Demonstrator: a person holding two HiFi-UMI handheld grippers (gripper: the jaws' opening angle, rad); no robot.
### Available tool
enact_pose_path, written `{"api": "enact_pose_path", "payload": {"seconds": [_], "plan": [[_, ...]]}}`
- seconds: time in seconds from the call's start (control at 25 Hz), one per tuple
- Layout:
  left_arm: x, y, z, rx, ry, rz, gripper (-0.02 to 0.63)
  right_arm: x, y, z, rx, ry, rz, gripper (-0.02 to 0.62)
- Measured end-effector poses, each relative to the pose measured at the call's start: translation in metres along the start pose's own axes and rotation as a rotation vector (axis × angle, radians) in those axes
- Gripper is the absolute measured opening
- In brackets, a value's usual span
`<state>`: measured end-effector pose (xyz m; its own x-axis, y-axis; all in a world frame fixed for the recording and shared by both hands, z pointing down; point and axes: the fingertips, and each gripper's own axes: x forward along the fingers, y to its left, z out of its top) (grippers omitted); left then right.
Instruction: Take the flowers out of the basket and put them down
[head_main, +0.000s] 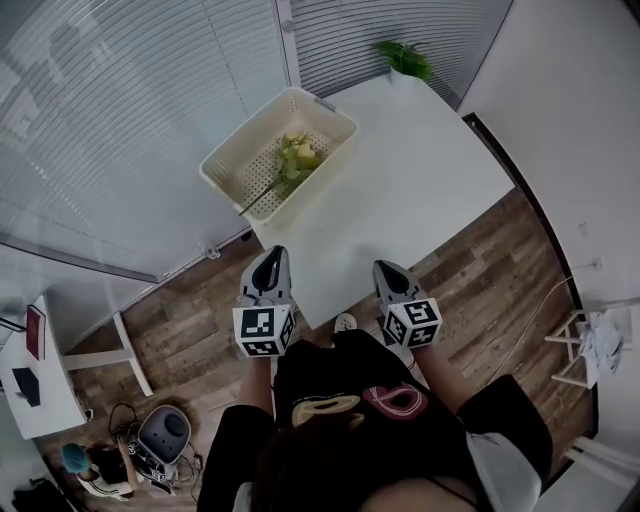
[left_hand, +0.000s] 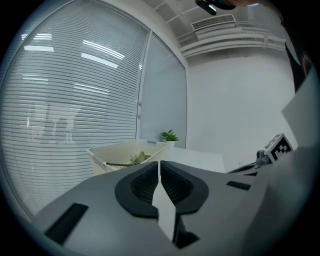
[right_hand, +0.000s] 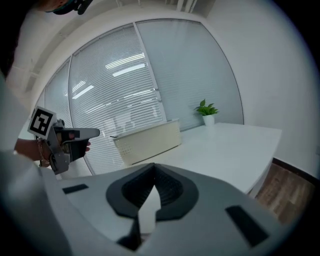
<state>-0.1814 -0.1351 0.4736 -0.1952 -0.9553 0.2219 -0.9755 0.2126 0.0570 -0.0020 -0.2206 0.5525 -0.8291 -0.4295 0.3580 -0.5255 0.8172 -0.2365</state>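
A cream perforated basket (head_main: 240, 158) stands on the far left corner of the white table (head_main: 420, 190). Yellow-green flowers (head_main: 297, 155) with a long stem lie inside it. In the left gripper view the basket (left_hand: 107, 156) is ahead and the flowers (left_hand: 138, 158) peek over its rim. My left gripper (head_main: 268, 262) hovers at the table's near edge, shut with nothing in it, jaws meeting (left_hand: 159, 163). To its right, my right gripper (head_main: 388, 270) is also shut and holds nothing (right_hand: 153, 166). Both are well short of the basket (right_hand: 150, 140).
A small potted plant (head_main: 404, 60) stands at the table's far end, also seen in the right gripper view (right_hand: 206, 111). Window blinds (head_main: 120, 110) run along the left. A white side table (head_main: 35, 375) and bags lie on the wood floor (head_main: 190, 310) at lower left.
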Motion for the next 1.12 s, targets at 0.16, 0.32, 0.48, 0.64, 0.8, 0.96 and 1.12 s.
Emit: {"api": "enact_pose_path", "payload": {"seconds": [0.16,0.32,0.48,0.64,0.8,0.96,1.12], "plan": [[0.014,0.005,0.014,0.018,0.003,0.018,0.028,0.003,-0.009,-0.008,0.008,0.039,0.015,0.009],[0.027,0.011,0.033,0.04,-0.012,0.003,0.114,0.008,-0.008,-0.004,0.013,0.034,0.037,0.009],[0.036,0.019,0.048,0.053,-0.02,-0.013,0.155,0.01,0.0,0.0,-0.007,0.026,0.048,0.009],[0.05,0.03,0.06,0.123,0.002,-0.014,0.202,0.018,0.002,0.006,-0.001,0.016,0.032,0.009],[0.067,0.043,0.072,0.166,0.022,-0.058,0.204,0.026,0.019,0.013,-0.086,0.006,0.038,0.009],[0.096,0.048,0.085,0.252,0.079,-0.142,0.204,0.034,0.028,0.018,-0.083,-0.001,0.039,0.009],[0.123,0.053,0.099,0.333,0.099,-0.177,0.204,0.037,0.027,0.026,-0.078,-0.012,0.008,0.009]]}}
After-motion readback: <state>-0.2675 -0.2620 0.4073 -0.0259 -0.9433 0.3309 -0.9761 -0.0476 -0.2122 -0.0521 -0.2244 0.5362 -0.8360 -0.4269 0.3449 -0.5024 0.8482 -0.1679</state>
